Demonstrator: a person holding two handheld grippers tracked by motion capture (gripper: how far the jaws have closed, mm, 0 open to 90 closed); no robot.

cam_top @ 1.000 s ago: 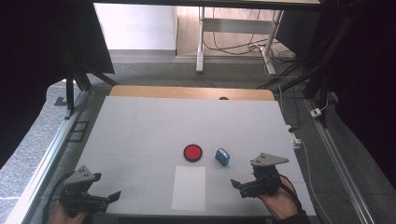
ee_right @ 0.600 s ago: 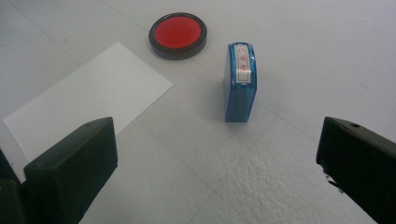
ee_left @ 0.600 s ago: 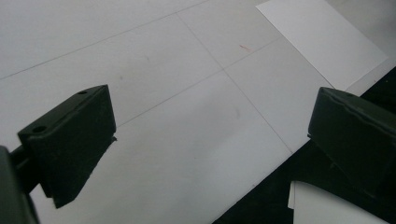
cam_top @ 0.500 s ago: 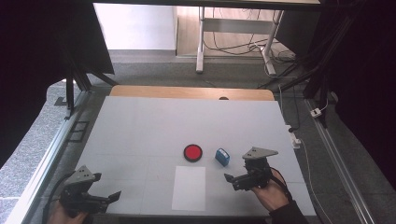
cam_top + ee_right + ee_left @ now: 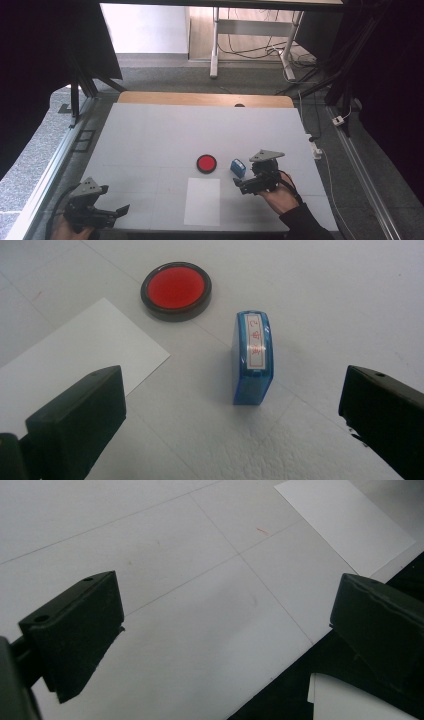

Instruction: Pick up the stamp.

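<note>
In the high view, the table point(image 5: 150, 135) carried three things near its front middle: a red pad point(image 5: 206, 163), a blue stamp point(image 5: 238, 168) just to its right, and a white sheet point(image 5: 202, 201) lying flat in front of the pad. The right gripper point(image 5: 243, 187) sat just in front of the stamp, close to it but apart, with a hand point(image 5: 278, 196) gripping it from behind and its jaws pointing left toward the sheet's right edge. The left gripper point(image 5: 120, 212) rested at the front left corner of the table, well apart from the stamp, its jaws pointing right toward the sheet.

In the left gripper view, the two black jaws stood wide apart with nothing between them. Bare table point(image 5: 190, 600) lay below, and the sheet point(image 5: 345, 522) showed at the upper right, running to the table's front edge.

In the right gripper view, the jaws were also spread wide and held nothing. The stamp point(image 5: 253, 356) stood on the table between them but farther out, touching neither jaw; its blue case carried a white label with red characters along the top. The pad point(image 5: 176, 290), round with a dark rim, lay beyond it to the left, near but not touching. A corner of the sheet point(image 5: 75, 365) reached in from the left, just short of the pad.
</note>
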